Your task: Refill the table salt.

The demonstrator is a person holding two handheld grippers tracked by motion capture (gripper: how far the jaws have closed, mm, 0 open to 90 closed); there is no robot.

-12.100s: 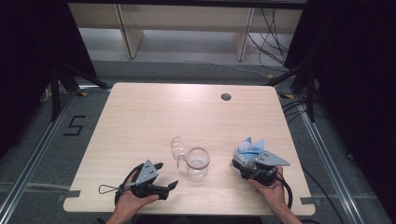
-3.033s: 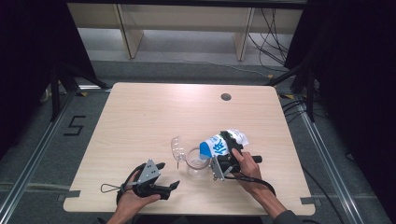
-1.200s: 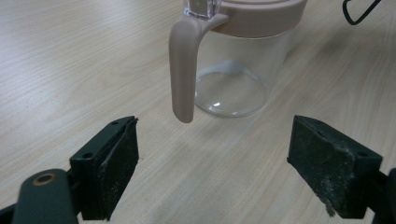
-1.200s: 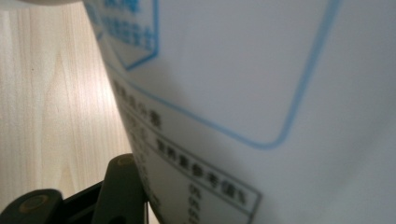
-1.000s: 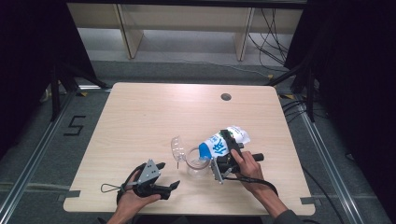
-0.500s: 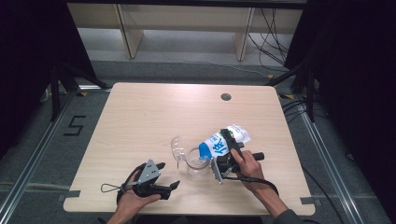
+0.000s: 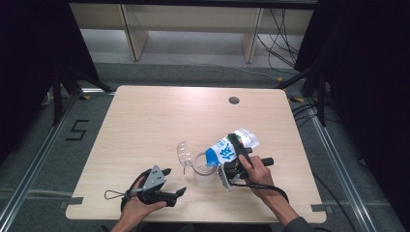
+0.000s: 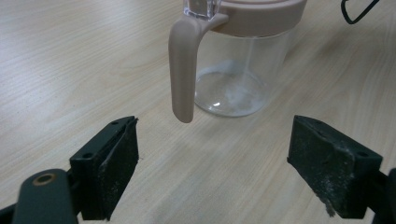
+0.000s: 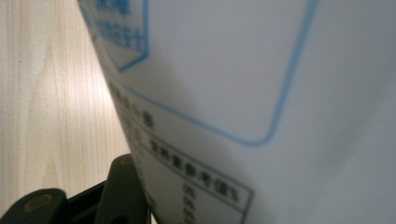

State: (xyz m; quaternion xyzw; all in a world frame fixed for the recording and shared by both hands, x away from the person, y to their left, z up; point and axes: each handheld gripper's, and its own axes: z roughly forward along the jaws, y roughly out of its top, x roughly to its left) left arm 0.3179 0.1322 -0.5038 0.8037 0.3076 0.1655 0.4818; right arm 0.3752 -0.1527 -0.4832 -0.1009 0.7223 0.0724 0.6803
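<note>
— What is being gripped by the right gripper point(image 7: 235, 155)?
— A bag point(image 7: 227, 148) is being clamped and tilted over the jar point(image 7: 202, 166).
— And the left gripper point(image 7: 168, 182)?
— It is being held wide apart, grasping nothing, just beside the jar, on the table point(image 7: 145, 116).

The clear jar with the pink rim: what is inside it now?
Through the wall of the clear jar a thin whitish residue shows on its bottom; otherwise it looks empty. In the high view the tilted blue-and-white bag covers its mouth, so any pouring is hidden.
</note>
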